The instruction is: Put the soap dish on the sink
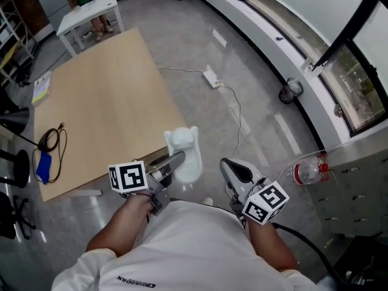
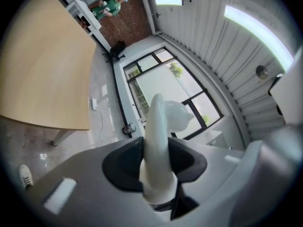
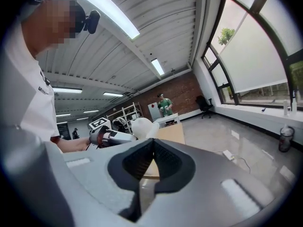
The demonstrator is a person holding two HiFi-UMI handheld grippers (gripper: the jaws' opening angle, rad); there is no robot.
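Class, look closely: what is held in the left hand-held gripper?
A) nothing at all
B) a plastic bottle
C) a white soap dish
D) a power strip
C: in the left gripper view, the left hand-held gripper has its jaws clamped on the white soap dish, which sticks out between them.

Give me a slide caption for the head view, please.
Left gripper clamps the white soap dish near a wooden table; right gripper shut, empty.
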